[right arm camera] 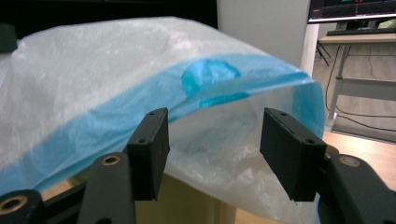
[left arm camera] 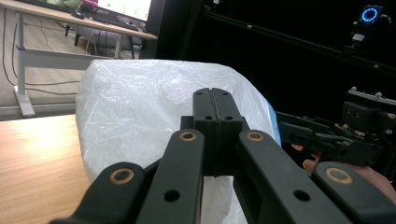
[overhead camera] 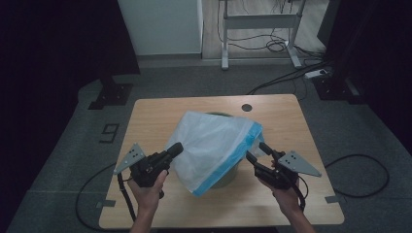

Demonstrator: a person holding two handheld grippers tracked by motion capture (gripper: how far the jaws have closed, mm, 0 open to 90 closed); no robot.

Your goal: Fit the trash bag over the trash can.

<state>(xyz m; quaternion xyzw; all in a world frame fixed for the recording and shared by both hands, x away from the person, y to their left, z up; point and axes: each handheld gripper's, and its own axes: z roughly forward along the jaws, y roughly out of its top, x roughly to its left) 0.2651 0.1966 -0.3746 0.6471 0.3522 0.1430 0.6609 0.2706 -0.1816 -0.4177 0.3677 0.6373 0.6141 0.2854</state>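
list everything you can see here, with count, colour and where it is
plastic bag: one, clear white with a blue band at its mouth, draped over a bin in the middle of the table
bin: one, pale greenish, mostly hidden under the bag
table: one, light wood, centre of the high view
cables: several, black, on the grey floor around the table
desk frame: one, white, at the back
left gripper: one, black, jaws together at the bag's left side; whether they pinch the film cannot be told
right gripper: one, black, jaws apart at the bag's blue mouth
hands: two, at the near table edge
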